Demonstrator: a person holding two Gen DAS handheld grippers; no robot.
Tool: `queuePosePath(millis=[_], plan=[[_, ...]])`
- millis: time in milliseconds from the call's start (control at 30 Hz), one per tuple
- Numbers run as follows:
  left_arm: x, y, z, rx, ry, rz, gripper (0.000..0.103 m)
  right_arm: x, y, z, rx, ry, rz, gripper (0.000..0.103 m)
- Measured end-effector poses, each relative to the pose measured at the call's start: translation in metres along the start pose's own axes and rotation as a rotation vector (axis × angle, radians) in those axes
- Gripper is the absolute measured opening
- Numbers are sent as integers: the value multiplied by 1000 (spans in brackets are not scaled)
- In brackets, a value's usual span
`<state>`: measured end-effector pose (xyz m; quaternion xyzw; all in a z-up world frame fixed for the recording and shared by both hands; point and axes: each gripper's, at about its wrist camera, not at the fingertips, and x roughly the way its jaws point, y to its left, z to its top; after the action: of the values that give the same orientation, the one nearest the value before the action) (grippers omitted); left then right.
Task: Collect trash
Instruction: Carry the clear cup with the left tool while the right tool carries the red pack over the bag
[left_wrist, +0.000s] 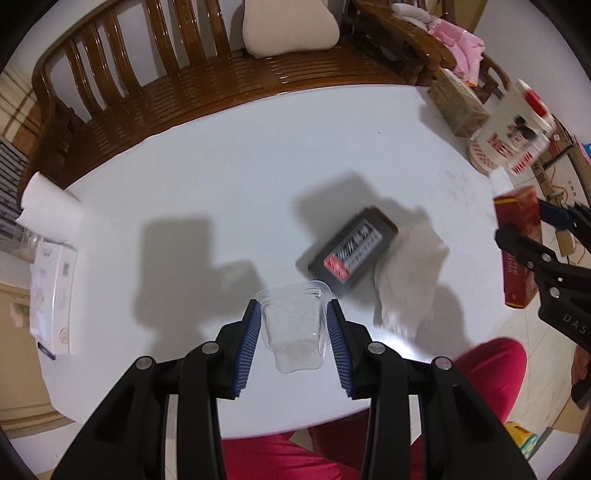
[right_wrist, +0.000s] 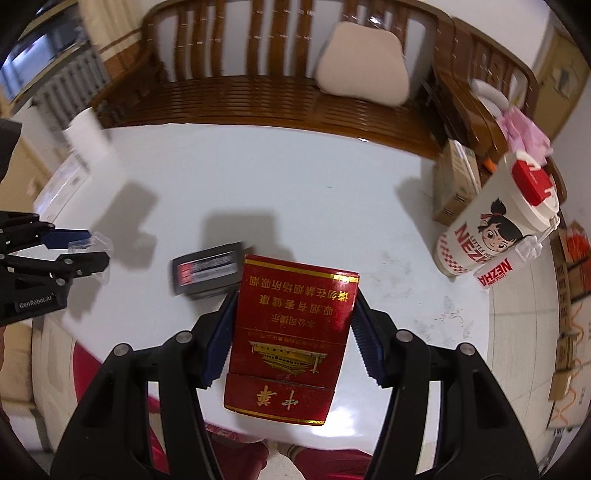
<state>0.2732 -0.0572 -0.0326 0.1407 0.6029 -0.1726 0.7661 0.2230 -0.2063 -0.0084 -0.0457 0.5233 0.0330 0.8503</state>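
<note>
Left claw (left_wrist: 293, 334) clamped on a clear plastic cup (left_wrist: 295, 328), held above the tabletop (left_wrist: 221, 177) near 6 o'clock. Dark box (left_wrist: 352, 254) and crumpled tissue (left_wrist: 406, 280) left lying on the tabletop toward 3 o'clock, touching. Right claw (right_wrist: 291, 332) gripping a red cigarette pack (right_wrist: 291, 332), also up off the tabletop at 6 o'clock. Best to keep both grips steady and level on the way to a bin, none in view though. Readable stuff: "GenRobot.AI" on the left claw, "LITTLE HERO NEZHA" on the big paper cup (right_wrist: 495, 236) at 3 o'clock.
</note>
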Motion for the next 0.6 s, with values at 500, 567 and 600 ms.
queuePosePath(millis=[500, 567, 600], plan=[[-8, -24, -126, 57, -37, -32, 37, -25, 80, -89, -134, -16, 64, 58], [-3, -29, -140, 65, -38, -43, 37, -23, 87, -104, -148, -7, 69, 58], [0, -31, -146, 64, -37, -53, 37, -22, 90, -111, -150, -3, 75, 58]])
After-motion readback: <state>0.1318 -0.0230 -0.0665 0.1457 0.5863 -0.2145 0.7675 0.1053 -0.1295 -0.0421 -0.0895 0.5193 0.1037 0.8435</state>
